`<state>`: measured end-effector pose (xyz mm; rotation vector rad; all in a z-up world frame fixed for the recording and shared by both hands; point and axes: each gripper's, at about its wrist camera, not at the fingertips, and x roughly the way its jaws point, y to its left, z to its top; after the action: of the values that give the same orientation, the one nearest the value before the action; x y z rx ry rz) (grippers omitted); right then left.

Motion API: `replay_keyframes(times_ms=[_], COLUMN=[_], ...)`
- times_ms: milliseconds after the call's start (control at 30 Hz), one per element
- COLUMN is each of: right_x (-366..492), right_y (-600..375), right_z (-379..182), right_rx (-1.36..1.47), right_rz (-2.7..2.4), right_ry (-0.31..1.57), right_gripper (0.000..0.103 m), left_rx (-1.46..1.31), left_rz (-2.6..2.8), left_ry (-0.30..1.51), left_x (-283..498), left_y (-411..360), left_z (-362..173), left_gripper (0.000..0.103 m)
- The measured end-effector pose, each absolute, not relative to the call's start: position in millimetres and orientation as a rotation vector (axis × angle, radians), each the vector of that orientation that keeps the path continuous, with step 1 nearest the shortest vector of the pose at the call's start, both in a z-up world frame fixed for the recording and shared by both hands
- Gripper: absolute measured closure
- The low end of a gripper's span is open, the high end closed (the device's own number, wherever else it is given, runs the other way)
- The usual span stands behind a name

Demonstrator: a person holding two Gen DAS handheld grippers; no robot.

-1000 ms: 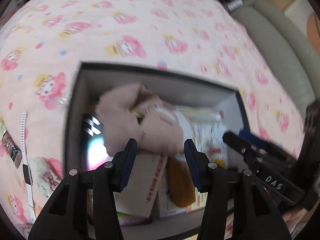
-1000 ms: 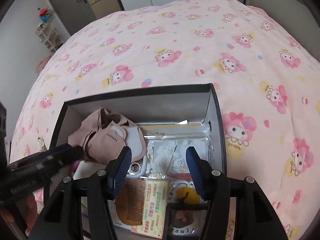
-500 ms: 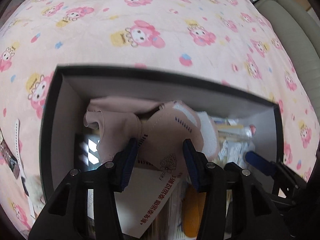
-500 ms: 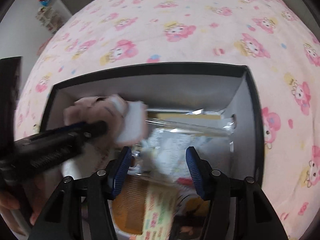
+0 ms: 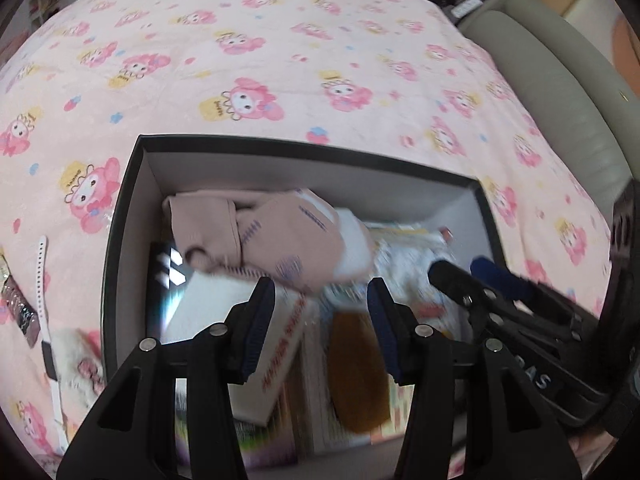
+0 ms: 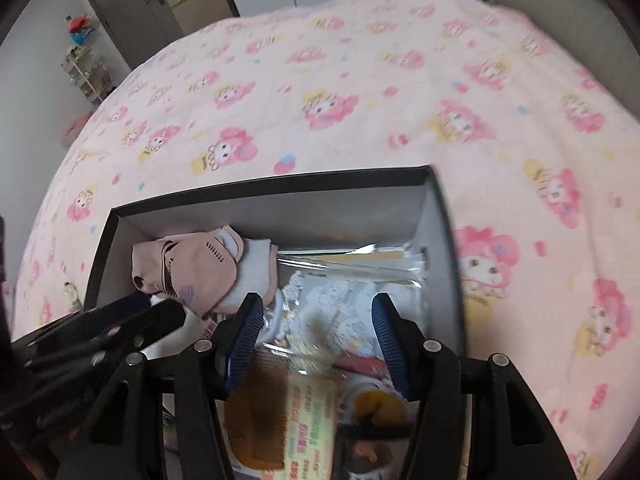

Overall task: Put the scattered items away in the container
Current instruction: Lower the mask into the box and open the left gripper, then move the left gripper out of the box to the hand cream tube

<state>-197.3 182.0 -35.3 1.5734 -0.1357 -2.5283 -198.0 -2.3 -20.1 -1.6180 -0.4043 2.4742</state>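
Pink-brown face masks (image 5: 276,240) lie loose in the black box (image 5: 120,216) (back-left corner), on a cartoon-print bedspread (image 5: 280,60). Left gripper (image 5: 320,316) and right gripper (image 6: 316,332) hover above, jaws spread, pinching nothing. A white watch (image 5: 42,280) lies outside.

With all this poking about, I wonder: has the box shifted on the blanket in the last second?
No. The box's back rim sits just below the same strawberry print on the blanket as before, in both views.
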Motion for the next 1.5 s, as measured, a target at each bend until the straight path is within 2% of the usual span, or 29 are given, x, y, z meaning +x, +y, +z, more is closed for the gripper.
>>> replay_keyframes(times_ms=[133, 233, 733, 1133, 1300, 1500], right_x=[-170.6, -150.6, -60.1, -38.0, -38.2, -41.9], right_y=[171.8, 163.7, 101.8, 30.6, 3.4, -34.1], right_z=[-19.5, -2.2, 10.4, 3.6, -6.6, -25.0], right_rx=[1.517, 1.436, 1.354, 1.346, 1.372, 1.408], right_rz=[-2.569, -2.61, -2.563, -2.458, -2.385, -2.325], right_ry=[-0.04, 0.041, 0.007, 0.083, 0.062, 0.132], right_gripper=[0.05, 0.05, 0.05, 0.05, 0.05, 0.05], left_rx=[-1.56, -1.526, -1.479, -1.53, -1.564, -1.609], left_rz=[2.504, 2.504, 2.533, 2.56, 2.572, 2.576], left_ry=[-0.313, -0.33, -0.311, -0.421, -0.533, -0.664], left_x=[-167.5, -145.9, -46.1, -8.9, 2.4, 11.5], left_y=[4.2, -3.2, -58.5, -127.1, -155.6, -194.8], left_z=[0.3, 12.2, 28.1, 16.7, 6.6, -18.3], left_gripper=[0.055, 0.054, 0.055, 0.055, 0.055, 0.055])
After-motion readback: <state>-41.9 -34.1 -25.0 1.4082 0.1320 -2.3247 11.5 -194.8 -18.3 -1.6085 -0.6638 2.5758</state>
